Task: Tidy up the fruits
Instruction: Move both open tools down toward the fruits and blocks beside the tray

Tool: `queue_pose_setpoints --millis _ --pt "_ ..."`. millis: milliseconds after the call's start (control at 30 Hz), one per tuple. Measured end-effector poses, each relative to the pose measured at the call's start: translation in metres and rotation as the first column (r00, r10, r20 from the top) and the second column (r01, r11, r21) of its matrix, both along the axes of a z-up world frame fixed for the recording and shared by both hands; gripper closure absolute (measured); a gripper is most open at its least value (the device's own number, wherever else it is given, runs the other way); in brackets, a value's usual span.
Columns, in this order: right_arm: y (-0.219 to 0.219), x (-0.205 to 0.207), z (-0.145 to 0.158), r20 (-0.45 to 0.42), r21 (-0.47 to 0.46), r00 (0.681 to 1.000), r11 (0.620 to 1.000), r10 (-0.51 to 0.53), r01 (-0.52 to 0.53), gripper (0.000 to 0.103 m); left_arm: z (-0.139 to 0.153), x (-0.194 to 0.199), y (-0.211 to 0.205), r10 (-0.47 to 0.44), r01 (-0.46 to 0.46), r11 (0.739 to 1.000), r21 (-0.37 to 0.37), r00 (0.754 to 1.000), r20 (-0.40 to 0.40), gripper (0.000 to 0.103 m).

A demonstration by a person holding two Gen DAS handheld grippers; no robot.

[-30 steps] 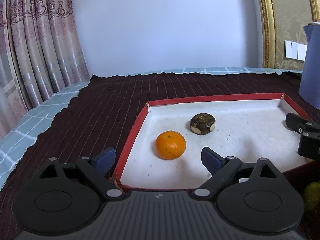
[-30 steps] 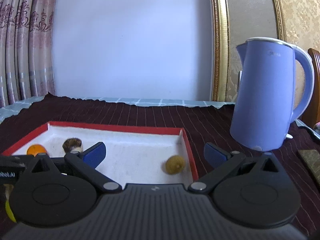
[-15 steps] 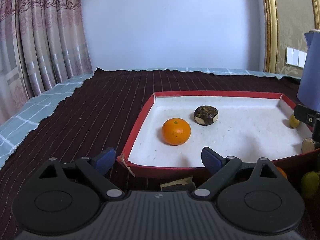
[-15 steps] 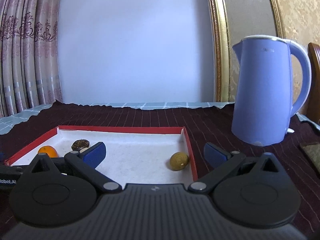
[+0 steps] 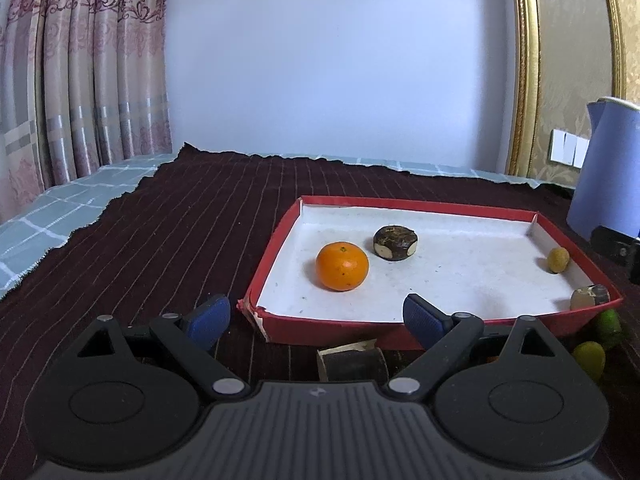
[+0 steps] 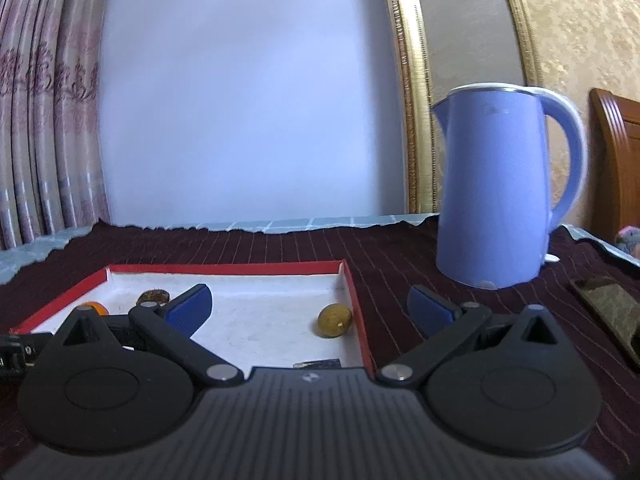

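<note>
A red tray (image 5: 276,248) with a white floor lies on the dark striped cloth. Inside it sit an orange (image 5: 342,266), a dark brown peeled fruit (image 5: 395,243), a small yellow-brown fruit (image 5: 558,259) (image 6: 334,320) near the right wall, and a brown piece (image 5: 589,295) in the near right corner. My left gripper (image 5: 316,318) is open and empty, just in front of the tray's near wall. My right gripper (image 6: 308,308) is open and empty too, straddling the tray's right wall (image 6: 356,304). A yellow-green fruit (image 5: 589,357) and a green one (image 5: 609,322) lie outside the tray.
A blue kettle (image 6: 496,188) stands on the cloth right of the tray. A dark flat piece (image 5: 352,362) lies just before the tray's near wall. A flat brownish object (image 6: 604,312) lies at the far right. Curtains (image 5: 72,80) hang on the left, beyond the table edge.
Both grippers have drawn back from the tray, so its near wall and the fruits outside it have come into view. Both stay open and empty.
</note>
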State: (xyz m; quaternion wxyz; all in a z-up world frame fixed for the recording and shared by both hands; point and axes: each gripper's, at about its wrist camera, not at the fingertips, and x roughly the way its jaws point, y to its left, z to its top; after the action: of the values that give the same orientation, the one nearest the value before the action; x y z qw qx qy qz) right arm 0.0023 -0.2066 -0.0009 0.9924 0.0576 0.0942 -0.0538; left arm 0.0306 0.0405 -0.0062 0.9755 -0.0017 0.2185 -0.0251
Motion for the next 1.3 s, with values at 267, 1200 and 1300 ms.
queue_pose_setpoints --millis 267,1200,1300 --pt "0.001 -0.034 -0.003 0.028 0.077 1.0 0.997 0.004 -0.006 0.0 -0.001 -0.01 0.0 -0.031 0.031 0.999 -0.016 0.999 0.019 0.009" --pt "0.028 -0.088 -0.018 -0.001 0.005 1.0 1.0 0.031 -0.031 0.0 -0.007 -0.031 -0.011 -0.11 0.111 0.992 0.056 0.994 -0.007 0.009" --pt "0.024 -0.085 -0.022 -0.032 0.028 0.998 0.998 0.049 -0.048 0.0 -0.008 -0.029 -0.012 -0.107 0.108 0.992 0.063 0.994 -0.022 0.009"
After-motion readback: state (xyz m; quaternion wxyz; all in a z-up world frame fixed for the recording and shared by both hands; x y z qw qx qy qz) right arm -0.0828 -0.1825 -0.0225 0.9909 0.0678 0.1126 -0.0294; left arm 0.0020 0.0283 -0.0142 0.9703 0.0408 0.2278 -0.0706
